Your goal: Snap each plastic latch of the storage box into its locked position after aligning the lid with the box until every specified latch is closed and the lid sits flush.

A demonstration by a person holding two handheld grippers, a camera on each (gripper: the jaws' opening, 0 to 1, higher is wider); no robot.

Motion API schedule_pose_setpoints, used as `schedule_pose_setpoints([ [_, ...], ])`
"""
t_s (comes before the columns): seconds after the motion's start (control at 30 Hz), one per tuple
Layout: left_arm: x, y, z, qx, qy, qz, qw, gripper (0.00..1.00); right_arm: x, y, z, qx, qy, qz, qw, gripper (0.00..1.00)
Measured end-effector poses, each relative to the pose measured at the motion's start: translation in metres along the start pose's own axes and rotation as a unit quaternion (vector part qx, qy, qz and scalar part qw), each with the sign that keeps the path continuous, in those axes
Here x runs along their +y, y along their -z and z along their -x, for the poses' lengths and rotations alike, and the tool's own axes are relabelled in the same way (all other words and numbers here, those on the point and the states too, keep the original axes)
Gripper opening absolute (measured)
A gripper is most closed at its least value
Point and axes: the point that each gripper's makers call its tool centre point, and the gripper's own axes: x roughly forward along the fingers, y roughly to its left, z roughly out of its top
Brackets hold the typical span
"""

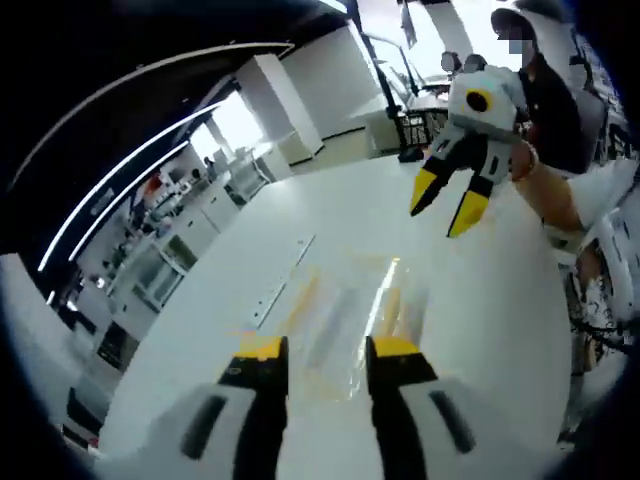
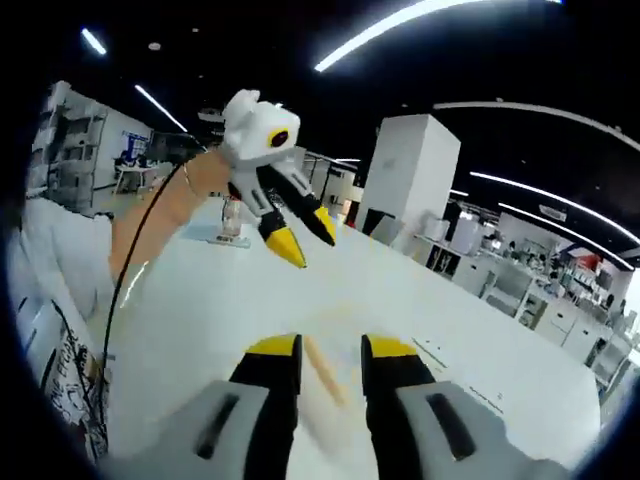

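Nowhere can any writing be read. On the white desk (image 1: pixel 480 300), a clear storage box (image 1: pixel 345 325) with orange latches is seen lying blurred just beyond the left claw (image 1: pixel 327 350), its long axis running away along the jaws. The left claw is held open and empty; the right claw (image 2: pixel 330 350) is likewise parted above the desk, with an orange latch (image 2: pixel 325 368) seen between its jaws.

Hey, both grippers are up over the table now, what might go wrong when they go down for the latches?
1. The clear box is blurred against the white table, so its yellow latches are hard to find.
2. The left gripper and right gripper are both open above the box; one may press the lid off line.
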Motion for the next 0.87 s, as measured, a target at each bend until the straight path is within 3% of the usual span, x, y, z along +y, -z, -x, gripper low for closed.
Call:
schedule_pose_setpoints([
  [0.1, 0.001, 0.007, 0.027, -0.045, -0.052, 0.018, 0.9975, 0.33, -0.008, 0.0, 0.031, -0.026, 0.04, -0.001, 0.9989, 0.25],
  [0.2, -0.01, 0.019, 0.05, -0.071, -0.07, 0.031, 0.9946, 0.33, -0.015, 0.008, 0.055, -0.038, 0.077, 0.0, 0.9963, 0.25],
  [0.3, -0.016, 0.026, 0.074, -0.12, -0.102, 0.056, 0.986, 0.35, -0.017, 0.028, 0.08, -0.029, 0.109, 0.017, 0.9935, 0.25],
  [0.37, -0.017, 0.032, 0.087, -0.142, -0.125, 0.071, 0.9794, 0.36, -0.019, 0.037, 0.093, -0.049, 0.129, 0.001, 0.9904, 0.25],
  [0.5, -0.004, 0.066, 0.118, -0.164, -0.223, 0.1, 0.9557, 0.37, -0.029, 0.057, 0.122, -0.071, 0.196, -0.012, 0.9779, 0.25],
  [0.57, 0.0, 0.09, 0.13, -0.163, -0.26, 0.124, 0.9436, 0.37, -0.036, 0.067, 0.136, -0.06, 0.238, 0.012, 0.9694, 0.25],
  [0.6, 0.002, 0.099, 0.135, -0.167, -0.276, 0.136, 0.9366, 0.37, -0.042, 0.072, 0.147, -0.058, 0.272, 0.034, 0.9598, 0.25],
  [0.63, 0.004, 0.105, 0.138, -0.17, -0.288, 0.142, 0.9316, 0.37, -0.044, 0.073, 0.152, -0.06, 0.286, 0.049, 0.9551, 0.25],
  [0.67, 0.009, 0.115, 0.146, -0.182, -0.317, 0.149, 0.919, 0.37, -0.045, 0.075, 0.156, -0.063, 0.298, 0.057, 0.9509, 0.25],
  [0.7, 0.012, 0.119, 0.151, -0.188, -0.335, 0.148, 0.9113, 0.37, -0.048, 0.081, 0.164, -0.071, 0.315, 0.056, 0.9449, 0.26],
  [0.8, 0.02, 0.129, 0.166, -0.229, -0.397, 0.15, 0.876, 0.39, -0.051, 0.091, 0.173, -0.091, 0.323, 0.041, 0.9413, 0.27],
  [0.83, 0.02, 0.131, 0.167, -0.246, -0.399, 0.164, 0.8682, 0.4, -0.052, 0.094, 0.175, -0.097, 0.325, 0.035, 0.94, 0.27],
  [0.87, 0.019, 0.135, 0.163, -0.254, -0.391, 0.178, 0.8668, 0.4, -0.053, 0.098, 0.178, -0.097, 0.332, 0.028, 0.9378, 0.27],
])
